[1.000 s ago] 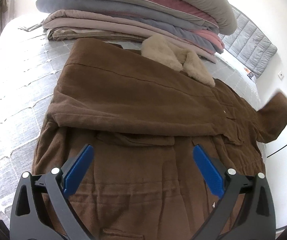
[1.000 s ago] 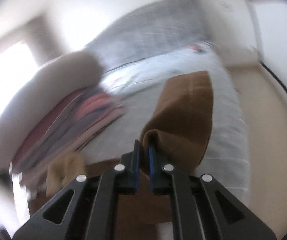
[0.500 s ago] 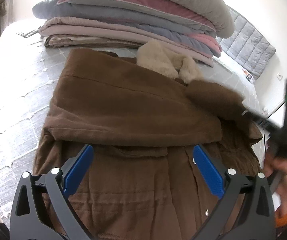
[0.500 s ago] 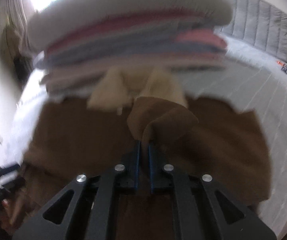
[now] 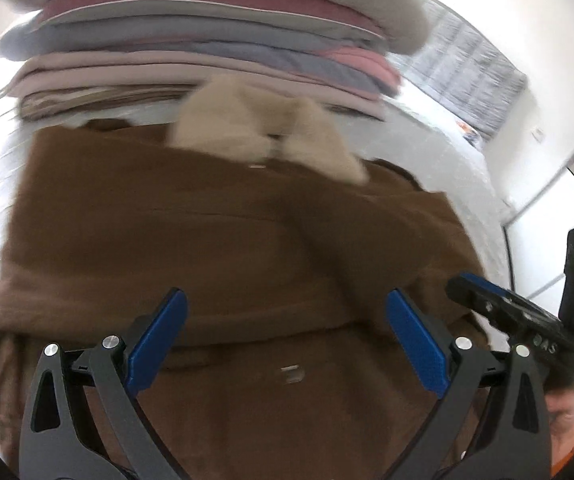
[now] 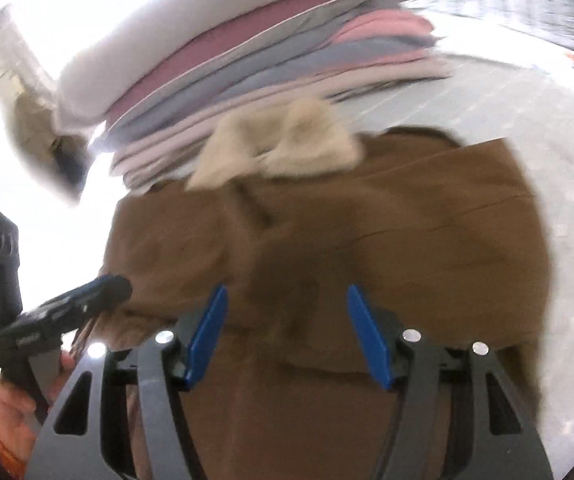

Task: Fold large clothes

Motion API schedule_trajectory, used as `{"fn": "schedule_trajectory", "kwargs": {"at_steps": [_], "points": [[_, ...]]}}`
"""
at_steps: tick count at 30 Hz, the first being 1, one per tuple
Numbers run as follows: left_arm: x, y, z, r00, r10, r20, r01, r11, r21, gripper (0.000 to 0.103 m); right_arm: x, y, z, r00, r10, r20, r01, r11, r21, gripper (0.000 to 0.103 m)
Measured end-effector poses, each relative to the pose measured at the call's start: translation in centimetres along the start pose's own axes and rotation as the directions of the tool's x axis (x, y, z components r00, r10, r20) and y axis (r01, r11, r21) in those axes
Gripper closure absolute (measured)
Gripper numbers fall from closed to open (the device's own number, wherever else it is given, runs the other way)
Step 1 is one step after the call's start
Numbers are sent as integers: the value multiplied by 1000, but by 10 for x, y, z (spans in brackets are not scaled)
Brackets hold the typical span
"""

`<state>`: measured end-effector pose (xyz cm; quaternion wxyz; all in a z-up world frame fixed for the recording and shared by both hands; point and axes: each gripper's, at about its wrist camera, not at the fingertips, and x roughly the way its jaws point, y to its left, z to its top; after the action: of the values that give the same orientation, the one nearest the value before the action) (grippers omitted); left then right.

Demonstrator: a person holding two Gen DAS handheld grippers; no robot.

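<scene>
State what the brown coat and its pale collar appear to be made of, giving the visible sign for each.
Brown coat: seemingly a thick woven cloth with a matte, slightly napped surface, perhaps corduroy or brushed cotton; it shows no shine and drapes in soft, heavy folds. Pale collar: probably fleece or faux shearling, cream and fluffy with a bulging outline, though blur hides the fibres.

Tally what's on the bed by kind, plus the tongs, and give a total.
Brown coat: 1
Stack of folded bedding: 1
Tongs: 2, left tongs and right tongs, both open and holding nothing
Total: 4
</scene>
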<state>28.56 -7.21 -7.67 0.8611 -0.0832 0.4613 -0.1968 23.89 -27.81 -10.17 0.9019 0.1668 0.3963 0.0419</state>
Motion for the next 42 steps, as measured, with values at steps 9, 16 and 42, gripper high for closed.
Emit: {"fn": "schedule_trajectory", "kwargs": {"at_steps": [9,16,42], "points": [[49,-33,-1,998,46,-48,-50,995,-85,7,6,-59,-10,995,-93,-30,94,995,40,42],[48,34,-4,997,73,-23,-77,960,-269,16,2,-60,-9,995,-101,-10,101,995,22,42],[19,33,25,960,241,142,-248,968,32,84,3,-75,8,972,-229,42,228,973,42,42]]}}
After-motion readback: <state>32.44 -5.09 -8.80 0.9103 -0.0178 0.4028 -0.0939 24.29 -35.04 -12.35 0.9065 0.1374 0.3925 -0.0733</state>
